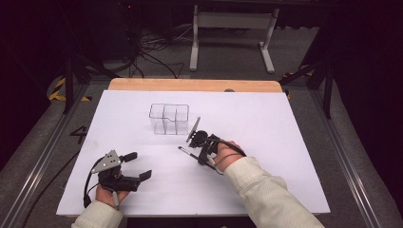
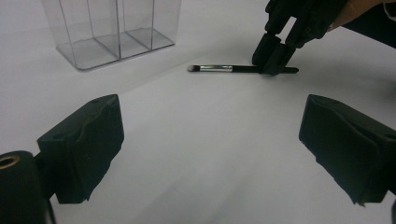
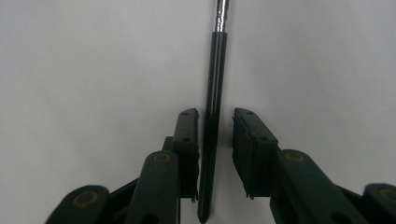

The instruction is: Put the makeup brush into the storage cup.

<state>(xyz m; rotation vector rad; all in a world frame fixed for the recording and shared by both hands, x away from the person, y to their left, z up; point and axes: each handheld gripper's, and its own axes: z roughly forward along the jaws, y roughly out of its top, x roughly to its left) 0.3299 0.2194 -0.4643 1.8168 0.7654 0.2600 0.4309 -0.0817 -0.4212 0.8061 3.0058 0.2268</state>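
Note:
A slim black makeup brush [image 1: 185,151] [image 2: 219,68] [image 3: 215,70] with a silver ferrule lies flat on the white sheet. My right gripper [image 1: 199,154] [image 2: 273,58] [image 3: 217,121] points down over the handle's rear end, one jaw on each side. In the right gripper view one pad sits against the handle and a narrow gap separates the other pad from it. My left gripper [image 1: 139,165] [image 2: 210,144] rests at the front left, open wide and holding nothing. A clear plastic organizer [image 1: 168,118] [image 2: 112,32] with compartments stands upright just behind the brush.
The white sheet [image 1: 266,142] covers most of the table, with a wooden edge [image 1: 190,84] showing at the back. Beyond the table stand a white metal frame [image 1: 233,21] and cables on the dark floor.

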